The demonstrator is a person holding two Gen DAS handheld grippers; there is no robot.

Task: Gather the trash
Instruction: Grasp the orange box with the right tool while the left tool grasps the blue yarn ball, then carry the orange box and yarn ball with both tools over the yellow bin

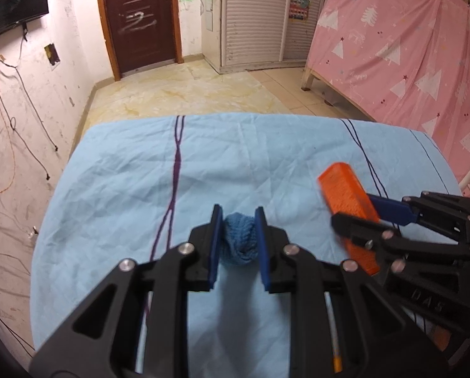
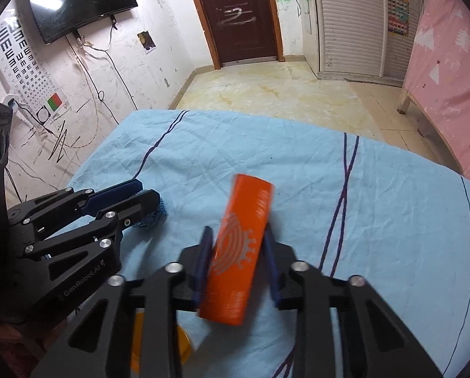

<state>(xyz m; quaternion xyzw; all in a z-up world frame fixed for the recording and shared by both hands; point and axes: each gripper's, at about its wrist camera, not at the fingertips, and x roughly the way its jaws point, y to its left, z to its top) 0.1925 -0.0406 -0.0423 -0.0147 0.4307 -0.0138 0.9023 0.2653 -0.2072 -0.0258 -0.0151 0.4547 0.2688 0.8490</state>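
L tool [image 1: 236,220] clamped on blue knit ball [image 1: 237,242]; R tool [image 2: 236,242] gripping orange box [image 2: 239,245], both over blue-sheeted tabletop [image 1: 115,170].

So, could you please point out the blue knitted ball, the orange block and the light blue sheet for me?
blue knitted ball [image 1: 237,239]: left wrist view, its front face between the pads.
orange block [image 2: 235,252]: right wrist view, its printed top face.
light blue sheet [image 1: 115,189]: left wrist view, a bare wrinkled patch.
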